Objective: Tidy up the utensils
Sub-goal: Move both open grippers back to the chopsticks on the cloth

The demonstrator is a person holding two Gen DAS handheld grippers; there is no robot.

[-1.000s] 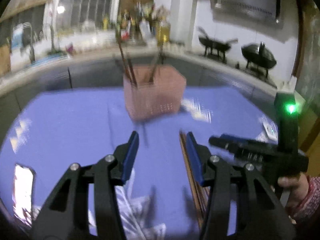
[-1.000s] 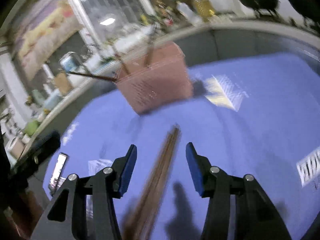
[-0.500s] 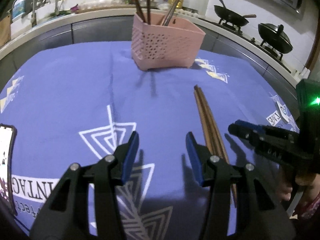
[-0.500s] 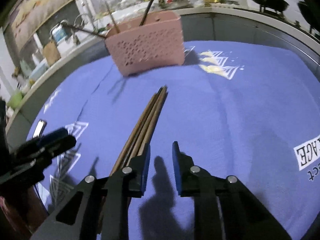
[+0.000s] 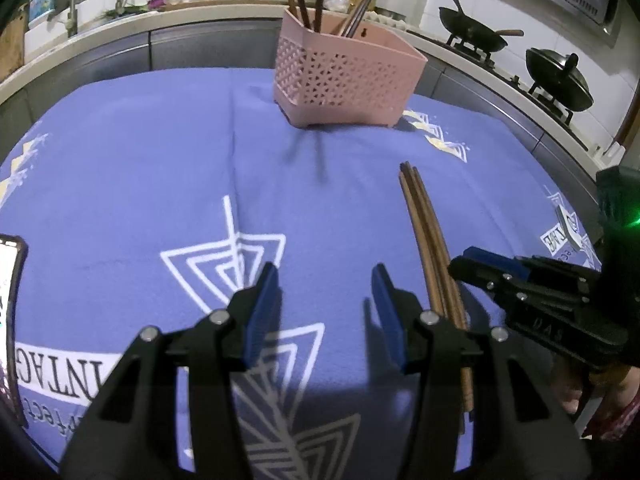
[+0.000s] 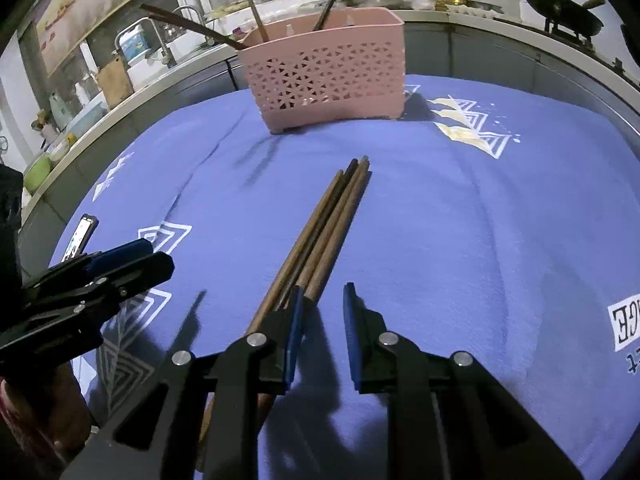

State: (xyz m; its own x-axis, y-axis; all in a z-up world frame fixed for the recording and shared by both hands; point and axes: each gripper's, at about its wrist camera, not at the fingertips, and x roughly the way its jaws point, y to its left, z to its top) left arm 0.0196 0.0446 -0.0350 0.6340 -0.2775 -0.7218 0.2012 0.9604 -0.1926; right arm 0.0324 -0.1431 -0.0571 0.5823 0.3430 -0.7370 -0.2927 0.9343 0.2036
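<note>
Bundle of long brown wooden chopsticks (image 6: 320, 236): lying flat on the blue printed tablecloth (image 6: 480, 220), near the middle of the table, tips pointing toward the far edge, butt ends running under the right gripper (image 6: 320, 320). Right gripper: black frame, blue pads, jaws narrowly parted; the chopsticks pass beneath and just outside its left finger, nothing pinched between the pads. Left gripper (image 5: 324, 300): same build, jaws released and empty, hovering over bare cloth just beside the bundle. Pink perforated plastic utensil caddy (image 5: 344, 84): upright near the far edge of the table, well apart from the bundle, holding several dark chopsticks that lean out at the top. Smartphone with lit screen (image 6: 82, 236): flat near the table's left edge. Black woks (image 5: 476, 38): on the stove behind the table's far right corner.
</note>
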